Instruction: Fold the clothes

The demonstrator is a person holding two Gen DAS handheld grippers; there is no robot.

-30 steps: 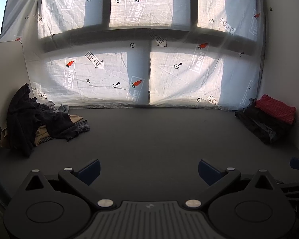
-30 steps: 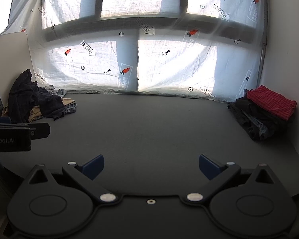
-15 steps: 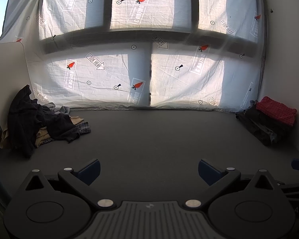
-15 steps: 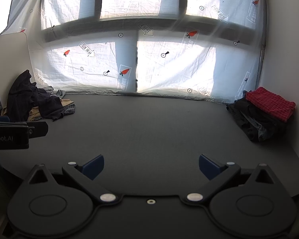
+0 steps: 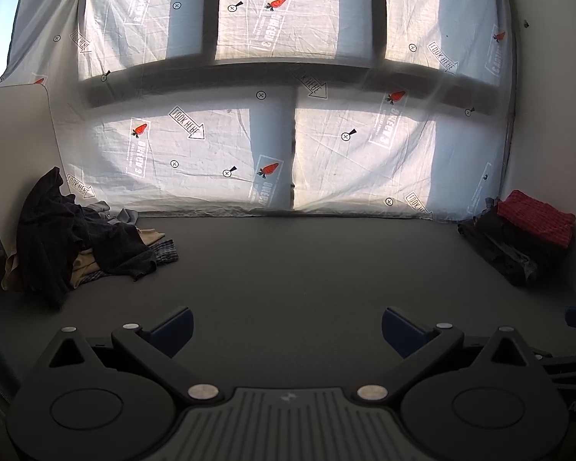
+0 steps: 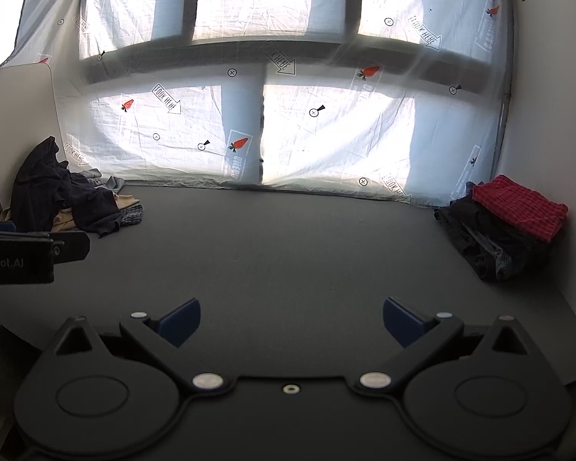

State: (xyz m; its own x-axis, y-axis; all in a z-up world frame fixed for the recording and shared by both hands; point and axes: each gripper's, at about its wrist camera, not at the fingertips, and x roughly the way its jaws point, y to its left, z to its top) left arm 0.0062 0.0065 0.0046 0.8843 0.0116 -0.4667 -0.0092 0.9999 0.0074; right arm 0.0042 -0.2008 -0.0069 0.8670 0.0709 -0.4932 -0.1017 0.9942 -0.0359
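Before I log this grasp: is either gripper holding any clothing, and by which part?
Nothing is held: left gripper and right gripper are both open, empty.

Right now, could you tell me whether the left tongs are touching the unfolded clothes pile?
Apart: the left wrist view shows bare table between the open left tongs and the pile.

Dark grey tabletop, backlit printed white sheet over the window, white side walls.

clothes at both far corners of the table

a loose heap is piled at the far left, a stack is set at the far right against the wall; a sheet is hung behind both.
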